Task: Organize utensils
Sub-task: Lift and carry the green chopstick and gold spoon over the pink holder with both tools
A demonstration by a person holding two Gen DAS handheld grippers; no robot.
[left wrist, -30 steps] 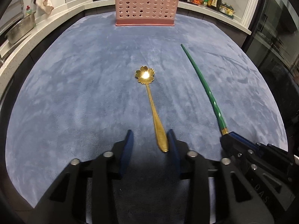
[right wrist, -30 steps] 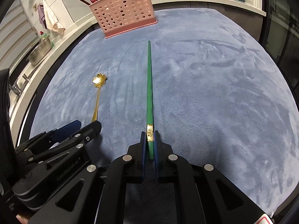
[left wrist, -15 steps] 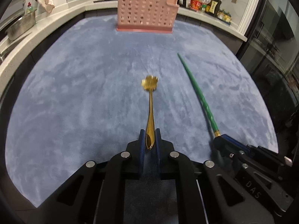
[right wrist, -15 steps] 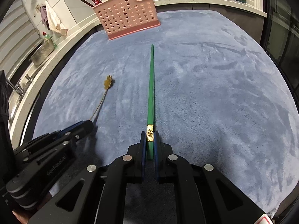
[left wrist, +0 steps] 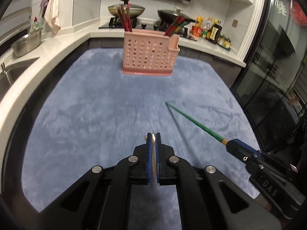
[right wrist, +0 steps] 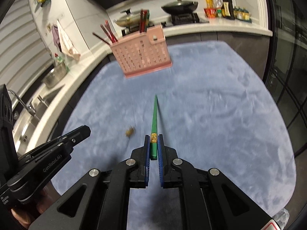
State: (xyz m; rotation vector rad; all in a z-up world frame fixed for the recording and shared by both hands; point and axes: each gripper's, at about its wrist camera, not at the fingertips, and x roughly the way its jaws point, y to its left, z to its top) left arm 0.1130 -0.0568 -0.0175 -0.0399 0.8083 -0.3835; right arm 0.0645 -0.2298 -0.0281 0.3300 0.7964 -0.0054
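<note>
My left gripper [left wrist: 153, 134] is shut on the gold spoon [left wrist: 153, 143], lifted off the blue mat; only a sliver shows between the pads. In the right wrist view the spoon's flower bowl [right wrist: 130, 132] hangs beyond the left gripper [right wrist: 84, 131]. My right gripper [right wrist: 153, 137] is shut on the green chopstick [right wrist: 154, 118], which points forward above the mat; it also shows in the left wrist view [left wrist: 193, 122]. The pink perforated utensil holder [left wrist: 150, 56] stands at the mat's far edge, also visible in the right wrist view [right wrist: 142, 55], with red chopsticks [left wrist: 125, 19] in it.
The blue mat [left wrist: 86, 105] covers the table. A white counter with a steel bowl [left wrist: 26, 43] and sink runs along the left. A stove with pans [left wrist: 126, 9] and bottles [left wrist: 213, 30] lies behind the holder. A dark glass door [left wrist: 278, 76] stands on the right.
Both grippers have lifted their utensils off the mat and tilted up toward the holder. A second ago the left gripper was open around the spoon handle; it then shut on it.
</note>
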